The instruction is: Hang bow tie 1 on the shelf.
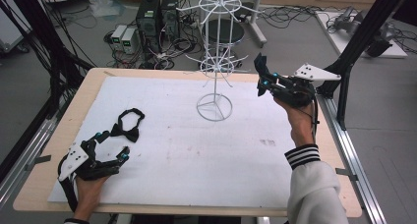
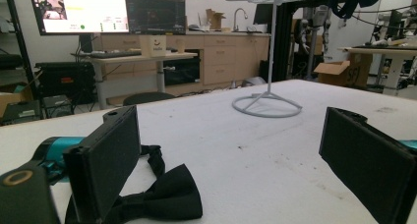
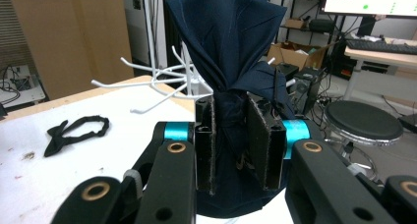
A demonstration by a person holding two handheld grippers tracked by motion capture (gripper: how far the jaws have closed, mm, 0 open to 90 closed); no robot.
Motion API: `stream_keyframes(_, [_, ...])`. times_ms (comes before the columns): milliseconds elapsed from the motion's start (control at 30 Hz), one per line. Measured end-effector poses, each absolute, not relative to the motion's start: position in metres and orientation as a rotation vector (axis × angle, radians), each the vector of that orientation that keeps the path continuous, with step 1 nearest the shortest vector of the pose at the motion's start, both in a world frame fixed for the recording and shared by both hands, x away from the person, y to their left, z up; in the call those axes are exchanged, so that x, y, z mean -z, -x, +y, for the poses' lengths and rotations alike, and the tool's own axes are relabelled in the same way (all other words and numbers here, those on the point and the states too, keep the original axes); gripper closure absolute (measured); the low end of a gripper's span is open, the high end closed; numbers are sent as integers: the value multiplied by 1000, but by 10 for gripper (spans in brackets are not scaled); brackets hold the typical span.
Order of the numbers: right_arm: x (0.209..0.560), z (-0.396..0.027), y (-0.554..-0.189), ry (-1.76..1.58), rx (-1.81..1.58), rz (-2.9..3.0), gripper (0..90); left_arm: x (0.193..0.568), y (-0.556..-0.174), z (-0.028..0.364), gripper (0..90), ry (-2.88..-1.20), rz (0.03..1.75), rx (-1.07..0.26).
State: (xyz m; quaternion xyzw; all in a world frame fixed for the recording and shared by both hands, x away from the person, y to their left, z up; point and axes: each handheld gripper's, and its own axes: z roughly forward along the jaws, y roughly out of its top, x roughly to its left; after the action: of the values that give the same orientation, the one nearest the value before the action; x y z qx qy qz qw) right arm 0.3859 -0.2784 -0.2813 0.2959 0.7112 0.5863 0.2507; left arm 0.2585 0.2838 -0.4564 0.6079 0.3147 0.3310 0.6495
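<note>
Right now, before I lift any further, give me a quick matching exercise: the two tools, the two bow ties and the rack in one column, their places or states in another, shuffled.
Things:
1. left tool
2. right tool
3. black bow tie
4. dark blue bow tie
5. white wire rack

States:
A. pinched between two pads, raised above the table
B. standing upright at the far side of the white mat
C. open, resting low on the mat
D. lying flat on the mat beside an open tool
E. shut on cloth, near the rack's lower hooks

Pairs: 1-C, 2-E, 3-D, 4-A, 5-B
</note>
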Motion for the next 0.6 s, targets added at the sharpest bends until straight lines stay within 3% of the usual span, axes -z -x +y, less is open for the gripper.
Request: stream_keyframes(600, [270, -252, -403, -774, -1597, 1946, 747, 456, -258, 284, 90, -1383, 710, -755])
